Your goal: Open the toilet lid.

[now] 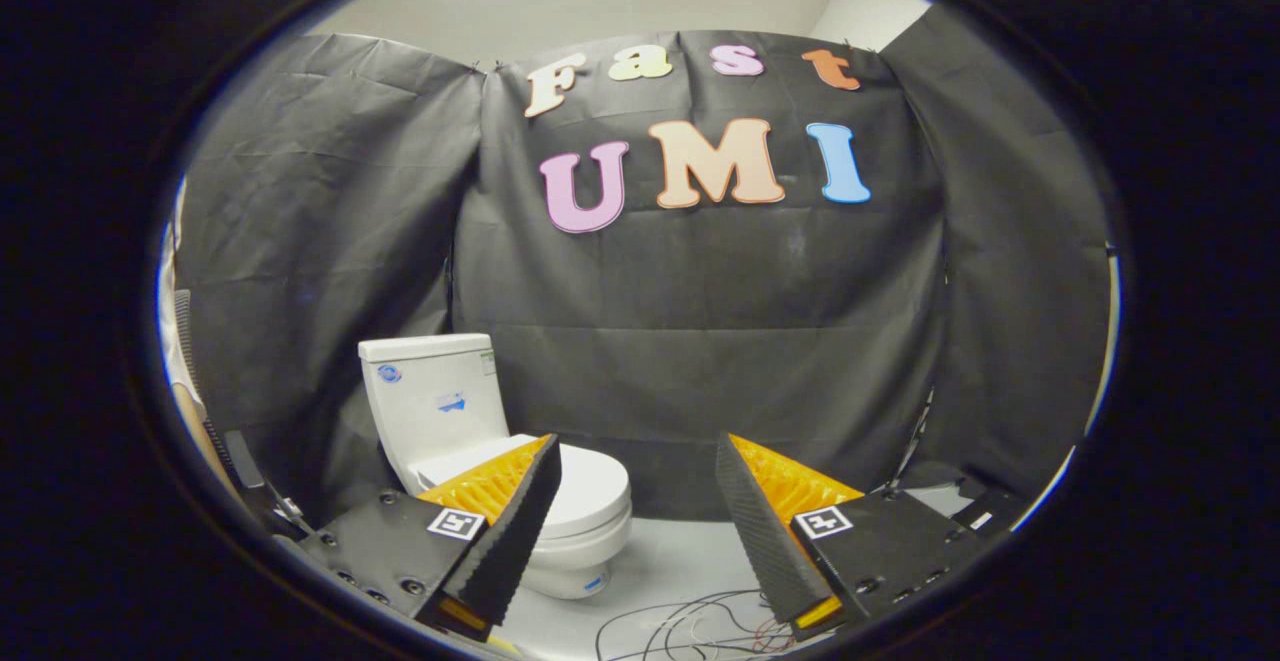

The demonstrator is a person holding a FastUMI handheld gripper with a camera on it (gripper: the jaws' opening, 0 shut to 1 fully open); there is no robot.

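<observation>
A: Item one, at ten o'clock from the fingers?
B: Toilet [480, 441], white; tank stickers too small to read. Toilet lid [590, 486] down, just beyond the left fingertip.
A: Gripper [638, 461]?
B: Fingers spread apart, holding nothing; square markers on both.
A: Six o'clock?
B: Loose cables [690, 626] on the floor [680, 551].

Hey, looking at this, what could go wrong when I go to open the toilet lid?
The gripper is open, well short of the toilet, which sits off toward one jaw, so a straight approach could miss the closed lid. Loose cables on the floor ahead might snag or trip you.
</observation>
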